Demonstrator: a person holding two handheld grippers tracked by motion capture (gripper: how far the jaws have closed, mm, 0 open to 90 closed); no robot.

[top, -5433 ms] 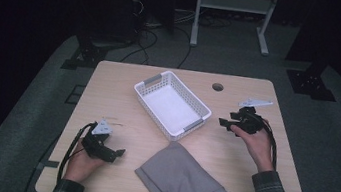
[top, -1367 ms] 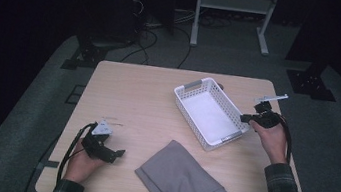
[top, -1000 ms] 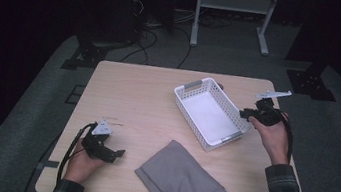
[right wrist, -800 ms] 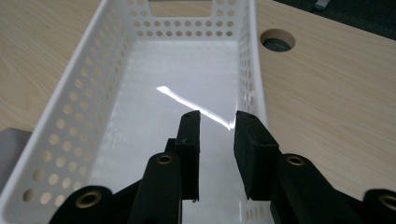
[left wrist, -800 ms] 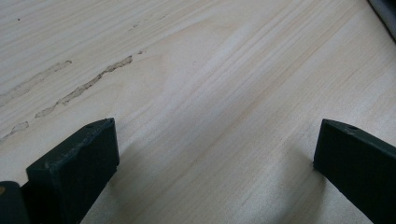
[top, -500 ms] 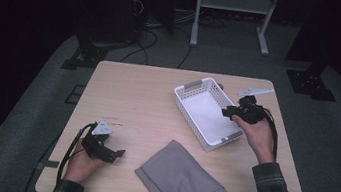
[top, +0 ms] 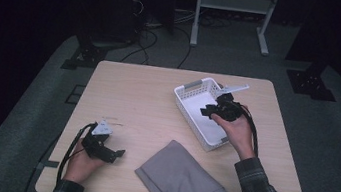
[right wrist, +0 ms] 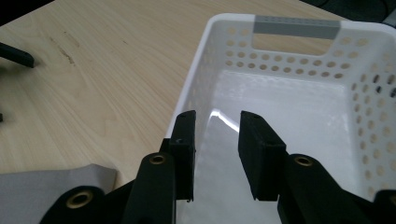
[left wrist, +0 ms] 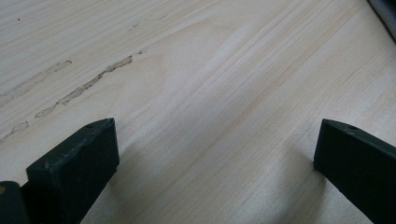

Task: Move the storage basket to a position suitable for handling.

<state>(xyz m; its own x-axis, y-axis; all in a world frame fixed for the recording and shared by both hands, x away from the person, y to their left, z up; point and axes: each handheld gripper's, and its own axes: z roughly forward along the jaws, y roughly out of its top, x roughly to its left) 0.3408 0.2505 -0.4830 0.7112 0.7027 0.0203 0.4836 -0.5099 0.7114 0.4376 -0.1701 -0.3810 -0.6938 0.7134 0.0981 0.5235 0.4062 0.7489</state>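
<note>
Over basket (top: 196,111) | white, perforated, grey-handled | right hand-held gripper (top: 208,112) jaws apart, empty

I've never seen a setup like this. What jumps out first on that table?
The white basket stands at the table's far right, and the right gripper hangs over it, jaws a little apart with nothing between them. A grey folded cloth lies at the near edge. The left gripper sits at the near left on bare wood, jaws wide apart.
</note>
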